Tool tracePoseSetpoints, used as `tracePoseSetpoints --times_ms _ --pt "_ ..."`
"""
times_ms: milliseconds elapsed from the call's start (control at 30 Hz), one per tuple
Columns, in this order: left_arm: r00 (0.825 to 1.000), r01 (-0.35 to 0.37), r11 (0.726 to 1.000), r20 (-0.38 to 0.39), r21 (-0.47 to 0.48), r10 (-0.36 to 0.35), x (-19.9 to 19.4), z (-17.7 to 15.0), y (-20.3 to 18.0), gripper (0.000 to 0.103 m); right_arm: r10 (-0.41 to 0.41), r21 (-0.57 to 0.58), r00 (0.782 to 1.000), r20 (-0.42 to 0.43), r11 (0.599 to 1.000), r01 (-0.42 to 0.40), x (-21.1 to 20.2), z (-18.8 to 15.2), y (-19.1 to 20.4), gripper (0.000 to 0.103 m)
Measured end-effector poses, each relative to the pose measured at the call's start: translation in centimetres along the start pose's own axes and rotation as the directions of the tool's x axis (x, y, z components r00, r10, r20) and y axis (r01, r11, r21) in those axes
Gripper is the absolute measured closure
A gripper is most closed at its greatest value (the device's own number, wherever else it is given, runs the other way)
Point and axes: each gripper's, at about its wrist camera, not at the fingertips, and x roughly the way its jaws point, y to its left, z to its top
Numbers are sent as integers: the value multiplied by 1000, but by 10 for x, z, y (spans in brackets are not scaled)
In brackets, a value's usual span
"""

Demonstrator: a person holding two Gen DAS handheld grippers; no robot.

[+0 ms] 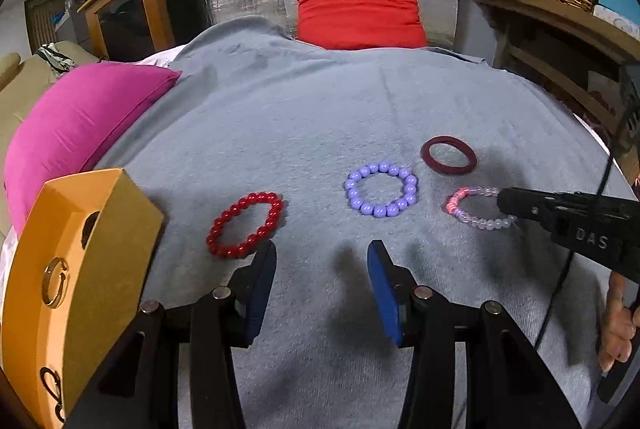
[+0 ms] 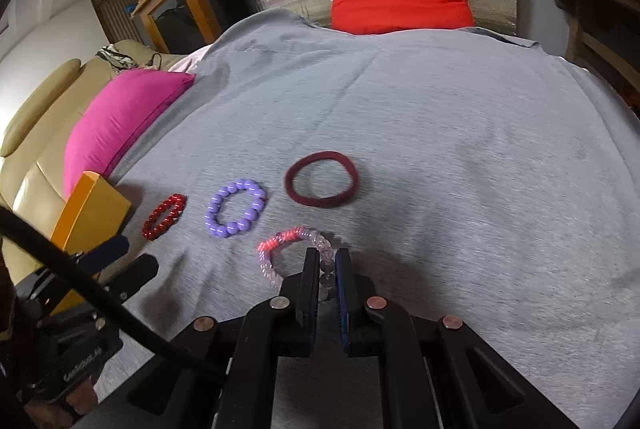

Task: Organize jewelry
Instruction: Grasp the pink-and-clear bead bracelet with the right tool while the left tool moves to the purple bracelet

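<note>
1. A grey cloth is spread over the work surface, and four rings of jewelry are laid out on it in a loose row.
2. The right gripper is seen clamped on the pink and clear bead bracelet; its jaws are pressed close together with the clear beads caught between the pads.
3. In the left wrist view the same bracelet is seen with the right gripper's dark tip laid over its right-hand edge.
4. The left gripper is held spread, with nothing between its blue pads; only bare cloth is framed there.
5. The red bead bracelet is found just ahead of the left finger, apart from it or barely so.
6. The lilac bead bracelet is placed in the middle of the row, between the red one and the pink and clear one.
7. The dark maroon band is set a little farther back, near the lilac beads.
8. An orange box is stood at the left edge of the cloth; gold ring-shaped pieces are visible on its near face.
9. A magenta cushion is seen behind the box, and a red cushion at the far end against silver foil.
10. Part of a hand is glimpsed at the right edge.
</note>
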Motion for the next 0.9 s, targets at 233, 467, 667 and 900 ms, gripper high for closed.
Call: tracePoseSetpoints --times_ms 233,467,667,900 --pt "1000 -7 999 -24 -47 6 7 1 11 55 -21 28 1000 -11 999 21 -4 0 -18 94" --pt "999 24 995 -35 -93 -28 13 2 18 55 -23 50 999 -33 998 25 2 -3 -23 94" --pt "996 79 996 -26 -30 -80 27 14 -4 54 -24 60 999 -38 998 27 5 -5 -23 94" --pt "987 157 984 -19 -89 -159 48 33 -6 49 -17 67 999 -38 998 19 6 -5 -24 94"
